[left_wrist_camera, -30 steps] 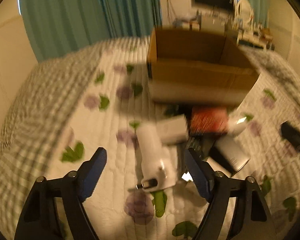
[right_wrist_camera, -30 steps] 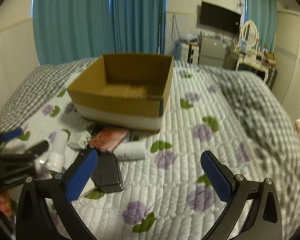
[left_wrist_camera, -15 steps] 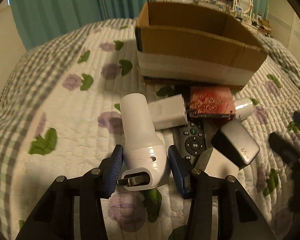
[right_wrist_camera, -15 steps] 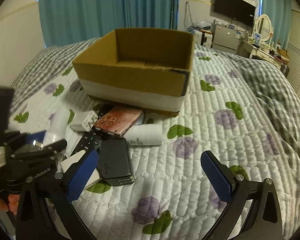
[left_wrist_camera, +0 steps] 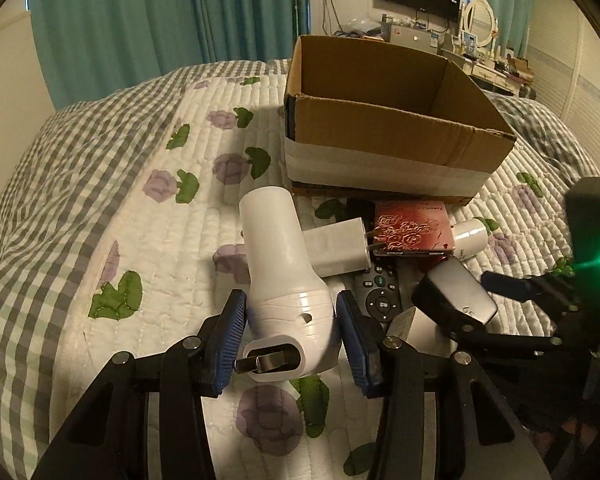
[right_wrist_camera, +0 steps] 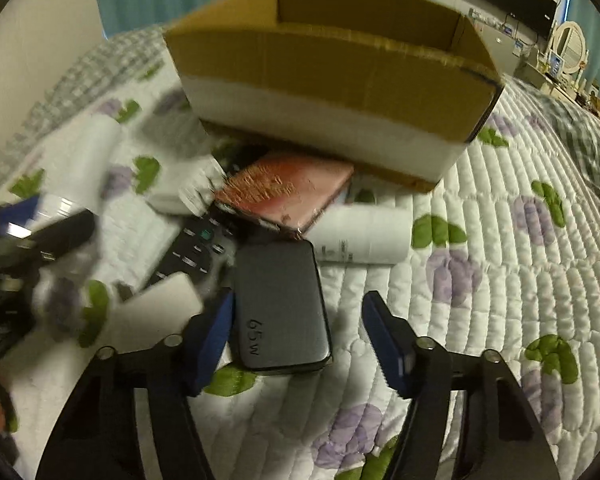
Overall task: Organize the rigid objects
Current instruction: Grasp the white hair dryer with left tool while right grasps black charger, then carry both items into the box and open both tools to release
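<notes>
My left gripper [left_wrist_camera: 290, 334] is shut on the wide body of a white hair dryer [left_wrist_camera: 284, 276] that lies on the quilt. My right gripper [right_wrist_camera: 300, 336] is open around a dark grey 65W power brick [right_wrist_camera: 278, 308], its left pad touching and its right pad apart. An open cardboard box [left_wrist_camera: 384, 120] stands behind the pile; it also shows in the right wrist view [right_wrist_camera: 332, 60]. The pile holds a white plug adapter [left_wrist_camera: 336, 246], a red patterned case [left_wrist_camera: 412, 228], a black remote [left_wrist_camera: 380, 296] and a white tube [right_wrist_camera: 360, 236].
Everything lies on a bed with a flowered white quilt [left_wrist_camera: 148, 232] and a grey checked blanket [left_wrist_camera: 40, 184]. Teal curtains [left_wrist_camera: 160, 24] hang behind. A dresser with a mirror [left_wrist_camera: 476, 28] and a TV stand at the far right.
My left gripper has come down and shut on the hair dryer. My right gripper has moved in low over the pile and narrowed around the power brick.
</notes>
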The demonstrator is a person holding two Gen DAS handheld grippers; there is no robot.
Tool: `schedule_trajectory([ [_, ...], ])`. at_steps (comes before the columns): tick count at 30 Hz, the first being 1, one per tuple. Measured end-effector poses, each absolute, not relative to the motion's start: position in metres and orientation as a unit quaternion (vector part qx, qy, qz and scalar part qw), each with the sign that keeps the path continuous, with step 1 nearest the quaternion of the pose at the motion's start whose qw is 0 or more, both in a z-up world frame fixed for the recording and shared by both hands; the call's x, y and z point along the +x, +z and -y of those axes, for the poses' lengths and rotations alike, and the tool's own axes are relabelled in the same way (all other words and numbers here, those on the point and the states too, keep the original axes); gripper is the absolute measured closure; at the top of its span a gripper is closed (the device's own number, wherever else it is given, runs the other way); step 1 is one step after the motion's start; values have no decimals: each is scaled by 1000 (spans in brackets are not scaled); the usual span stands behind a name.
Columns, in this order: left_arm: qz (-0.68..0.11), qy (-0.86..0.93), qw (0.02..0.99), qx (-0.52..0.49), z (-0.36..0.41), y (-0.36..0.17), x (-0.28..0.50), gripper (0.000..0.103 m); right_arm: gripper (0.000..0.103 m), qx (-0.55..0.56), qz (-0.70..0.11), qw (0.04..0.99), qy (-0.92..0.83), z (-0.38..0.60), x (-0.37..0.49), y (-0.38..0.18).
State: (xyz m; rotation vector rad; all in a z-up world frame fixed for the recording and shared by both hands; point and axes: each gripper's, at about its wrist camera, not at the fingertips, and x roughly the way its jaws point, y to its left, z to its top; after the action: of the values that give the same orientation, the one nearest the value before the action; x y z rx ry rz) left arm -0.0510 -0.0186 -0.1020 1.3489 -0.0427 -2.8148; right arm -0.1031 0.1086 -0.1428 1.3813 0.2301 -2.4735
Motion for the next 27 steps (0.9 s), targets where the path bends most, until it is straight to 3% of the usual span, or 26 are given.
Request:
schedule_trajectory([
  [2, 11, -903, 5, 429, 18, -100, -50, 56, 59, 485, -59, 166, -857, -110, -105, -144],
  [3, 10, -904, 3, 427, 18, -99, -51, 56, 61, 483, -62, 165, -858, -109, -104, -142],
  [9, 2, -913, -15, 407, 15, -77, -49, 56, 62, 449, -50, 164, -877, -119, -89, -119],
  [14, 9, -927, -34, 373, 8, -39, -59, 56, 62, 392, -41, 153, -906, -135, -87, -57],
  [20, 23, -944, -59, 324, -8, 11, -95, 56, 62, 337, -29, 135, -931, -153, -127, 8],
  [27, 60, -934, -76, 343, -31, 8, -168, 56, 62, 328, -17, 114, -938, -156, -188, 20],
])
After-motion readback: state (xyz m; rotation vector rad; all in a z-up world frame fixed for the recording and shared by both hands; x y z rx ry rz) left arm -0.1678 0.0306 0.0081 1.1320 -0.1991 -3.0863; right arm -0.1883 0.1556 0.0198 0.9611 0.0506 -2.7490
